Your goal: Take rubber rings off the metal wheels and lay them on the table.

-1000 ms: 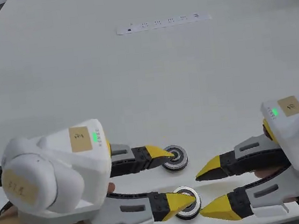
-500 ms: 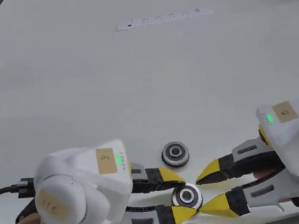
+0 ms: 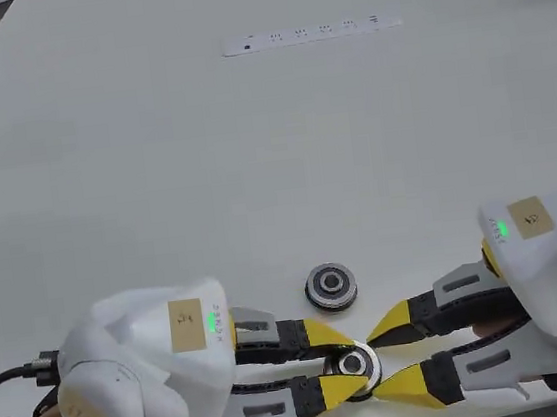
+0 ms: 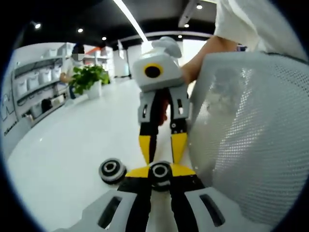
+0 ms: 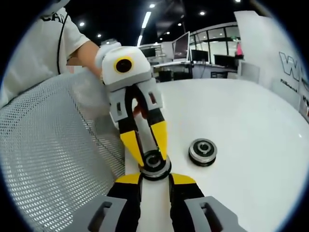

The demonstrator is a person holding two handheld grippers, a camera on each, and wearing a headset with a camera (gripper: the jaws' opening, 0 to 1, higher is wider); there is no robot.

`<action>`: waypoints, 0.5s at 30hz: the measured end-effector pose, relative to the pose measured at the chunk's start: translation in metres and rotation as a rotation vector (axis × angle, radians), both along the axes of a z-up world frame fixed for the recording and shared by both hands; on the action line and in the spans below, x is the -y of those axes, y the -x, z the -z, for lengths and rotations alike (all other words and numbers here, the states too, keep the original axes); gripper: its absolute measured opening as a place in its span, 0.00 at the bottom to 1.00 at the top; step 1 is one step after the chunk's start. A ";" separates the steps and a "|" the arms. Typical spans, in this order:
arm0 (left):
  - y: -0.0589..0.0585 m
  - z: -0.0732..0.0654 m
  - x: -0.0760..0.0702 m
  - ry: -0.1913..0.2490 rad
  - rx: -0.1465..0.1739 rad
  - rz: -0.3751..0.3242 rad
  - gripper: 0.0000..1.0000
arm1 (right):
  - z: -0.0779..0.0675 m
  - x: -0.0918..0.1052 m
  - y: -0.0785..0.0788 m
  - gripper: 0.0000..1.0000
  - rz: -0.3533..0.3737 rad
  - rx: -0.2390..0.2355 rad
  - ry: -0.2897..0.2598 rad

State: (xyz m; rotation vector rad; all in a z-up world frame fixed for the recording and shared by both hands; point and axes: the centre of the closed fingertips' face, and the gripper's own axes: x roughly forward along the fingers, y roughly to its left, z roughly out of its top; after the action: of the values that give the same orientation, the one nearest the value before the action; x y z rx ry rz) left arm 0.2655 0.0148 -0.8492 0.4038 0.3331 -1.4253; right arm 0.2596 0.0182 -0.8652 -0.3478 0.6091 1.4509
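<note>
With left tongs (image 3: 338, 363), gripping a wheel (image 3: 354, 364) at the near edge of the tabletop (image 3: 254, 171). With right tongs (image 3: 377, 363), spread open, facing it, tips just beside that wheel. Just beyond, apart: second wheel (image 3: 330, 288). Far across: power strip (image 3: 311, 34).

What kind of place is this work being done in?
Probably an open-plan office or lab. Around the broad white table are shelves with storage bins, a potted plant and desks with monitors. Strip lights run along a dark ceiling.
</note>
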 end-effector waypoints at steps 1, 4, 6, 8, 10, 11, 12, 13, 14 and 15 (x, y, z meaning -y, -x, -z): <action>0.000 0.000 0.000 0.000 0.000 0.000 0.15 | 0.000 0.000 0.000 0.19 -0.001 0.006 0.001; 0.000 0.000 0.000 0.001 0.002 0.002 0.15 | 0.000 0.000 0.000 0.19 -0.008 0.018 0.006; 0.000 0.000 0.000 0.000 0.004 0.009 0.15 | 0.000 0.000 -0.001 0.18 -0.009 0.025 0.012; 0.000 0.000 0.001 0.000 0.002 0.007 0.15 | 0.000 0.001 -0.001 0.18 -0.009 0.030 0.013; 0.000 0.000 0.001 0.001 0.002 0.005 0.15 | 0.000 0.002 -0.001 0.17 -0.011 0.034 0.016; -0.001 0.000 0.001 0.001 0.001 0.005 0.15 | 0.000 0.002 -0.001 0.15 -0.012 0.036 0.018; -0.001 0.000 0.001 0.003 0.001 0.004 0.15 | 0.002 0.004 -0.001 0.11 -0.016 0.043 0.033; -0.001 0.000 0.001 0.004 0.001 0.003 0.15 | 0.004 0.006 -0.002 0.08 -0.018 0.063 0.051; 0.000 0.000 0.001 0.006 0.000 0.002 0.15 | 0.003 0.005 0.000 0.08 -0.017 0.049 0.037; 0.000 0.000 0.001 0.009 0.003 0.002 0.15 | 0.003 0.005 -0.002 0.08 -0.010 0.043 0.035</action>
State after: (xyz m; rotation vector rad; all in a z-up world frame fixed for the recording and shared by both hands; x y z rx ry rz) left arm 0.2659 0.0141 -0.8493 0.3987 0.3237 -1.4277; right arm 0.2611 0.0131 -0.8683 -0.4095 0.5992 1.4402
